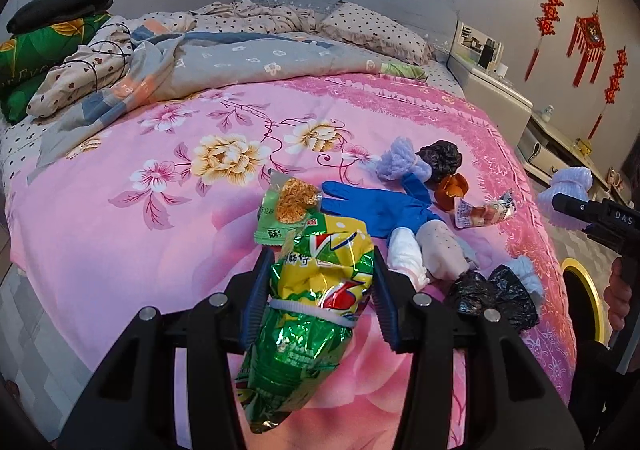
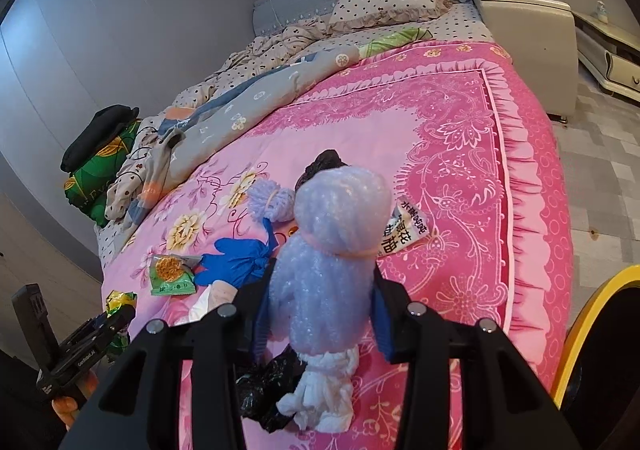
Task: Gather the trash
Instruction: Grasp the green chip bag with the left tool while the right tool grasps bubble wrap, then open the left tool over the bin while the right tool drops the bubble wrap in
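Left claw (image 1: 320,290): clenched on one crumpled yellow-green snack bag (image 1: 312,290), bound at its middle by a white tie and held above the pink bedspread (image 1: 120,234).

Right claw (image 2: 320,314): clenched on one pale lavender bubble-wrap bundle (image 2: 332,250), bound by a band near its top, white tail hanging below; held over the bed's near edge.

Loose items on the bedspread, left wrist view:
- Small green snack packets: one (image 1: 286,210), lying flat just beyond the held bag.
- Blue gloves: one (image 1: 376,210), spread flat beside that packet.
- Lavender bundles on the bed: two, the far one (image 1: 400,160) touching a black bag, the near one (image 1: 526,274) at the bed's edge.
- Crumpled black plastic bags: two, the far one (image 1: 440,158) and the near one (image 1: 492,294).
- Orange-brown scrap: one (image 1: 452,190), just beside the far black bag.
- Printed wrapper: one (image 1: 484,212), near the scrap.
- White and beige cloth wad (image 1: 424,258), count of pieces unclear, between glove and near black bag.

Containers: one yellow-rimmed bin (image 1: 588,298) beside the bed, contents hidden.

Further off: rumpled grey quilt (image 1: 240,62), one dotted pillow (image 1: 376,30).
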A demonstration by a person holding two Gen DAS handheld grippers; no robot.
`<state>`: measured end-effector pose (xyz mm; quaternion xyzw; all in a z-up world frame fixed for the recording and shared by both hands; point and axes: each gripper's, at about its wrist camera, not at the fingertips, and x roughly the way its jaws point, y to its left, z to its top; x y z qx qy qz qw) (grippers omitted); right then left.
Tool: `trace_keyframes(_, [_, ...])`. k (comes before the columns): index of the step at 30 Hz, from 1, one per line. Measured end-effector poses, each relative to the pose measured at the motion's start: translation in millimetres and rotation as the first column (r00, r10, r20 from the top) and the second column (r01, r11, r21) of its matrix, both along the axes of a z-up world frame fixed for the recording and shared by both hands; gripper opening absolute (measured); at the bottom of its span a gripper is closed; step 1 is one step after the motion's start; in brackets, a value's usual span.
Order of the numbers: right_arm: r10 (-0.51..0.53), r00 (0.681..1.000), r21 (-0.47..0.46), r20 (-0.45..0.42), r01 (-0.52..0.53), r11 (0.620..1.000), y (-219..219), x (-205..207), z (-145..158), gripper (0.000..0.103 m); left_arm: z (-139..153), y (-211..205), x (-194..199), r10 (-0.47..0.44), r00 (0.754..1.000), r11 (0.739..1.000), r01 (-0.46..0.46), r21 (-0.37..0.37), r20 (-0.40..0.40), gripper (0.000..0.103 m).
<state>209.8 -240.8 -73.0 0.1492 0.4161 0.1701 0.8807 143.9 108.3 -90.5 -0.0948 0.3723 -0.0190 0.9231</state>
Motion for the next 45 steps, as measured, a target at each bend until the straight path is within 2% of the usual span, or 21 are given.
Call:
trace_keyframes(4, [0.007, 1.000, 0.015, -0.008, -0.007, 1.000, -16.4, -22.4, 19.6, 0.039, 21.8, -17.9, -11.8, -0.050, 0.998, 0.998, 0.051, -0.024, 0.037, 0.044])
trace_keyframes(6, [-0.003, 1.000, 0.003, 0.015, 0.003, 1.000, -29.0, -35.9, 35.6, 0.039, 35.0, -37.2, -14.2, -0.094, 0.994, 0.995, 0.094, -0.010, 0.057, 0.045])
trace_keyframes(13, [-0.075, 0.995, 0.004, 0.062, 0.075, 0.997, -82.0, -75.8, 77.7, 0.039, 76.9, -126.6, -10.5, -0.272, 0.956, 0.962, 0.272, 0.016, 0.106, 0.045])
trace_keyframes(19, [-0.167, 0.982, -0.015, 0.090, 0.169, 0.985, -134.6, -105.9, 95.8, 0.039, 98.6, -210.6, 1.0, -0.420, 0.901, 0.905, 0.424, -0.018, 0.108, 0.045])
trace_keyframes(22, [-0.214, 0.973, -0.019, 0.090, 0.217, 0.976, -160.5, -116.8, 97.2, 0.039, 102.4, -256.1, 5.4, -0.486, 0.868, 0.872, 0.489, -0.008, 0.102, 0.045])
trace_keyframes(26, [-0.274, 0.958, -0.018, 0.084, 0.277, 0.961, -193.3, -127.5, 93.4, 0.039, 99.0, -313.4, 10.1, -0.566, 0.820, 0.822, 0.569, -0.020, 0.079, 0.045])
trace_keyframes(32, [-0.347, 0.936, -0.002, 0.051, 0.348, 0.938, -236.1, -137.3, 75.6, 0.039, 78.7, -379.5, 20.7, -0.634, 0.773, 0.772, 0.634, -0.050, 0.028, 0.045])
trace_keyframes(40, [-0.406, 0.913, 0.021, -0.026, 0.407, 0.913, -274.6, -142.0, 39.5, 0.039, 43.2, -443.7, 26.7, -0.690, 0.723, 0.724, 0.687, -0.070, -0.042, 0.045])
trace_keyframes(45, [-0.441, 0.895, 0.036, -0.063, 0.444, 0.895, -291.4, -140.8, 22.5, 0.039, 21.0, -462.4, 30.3, -0.702, 0.707, 0.712, 0.695, -0.097, -0.087, 0.046])
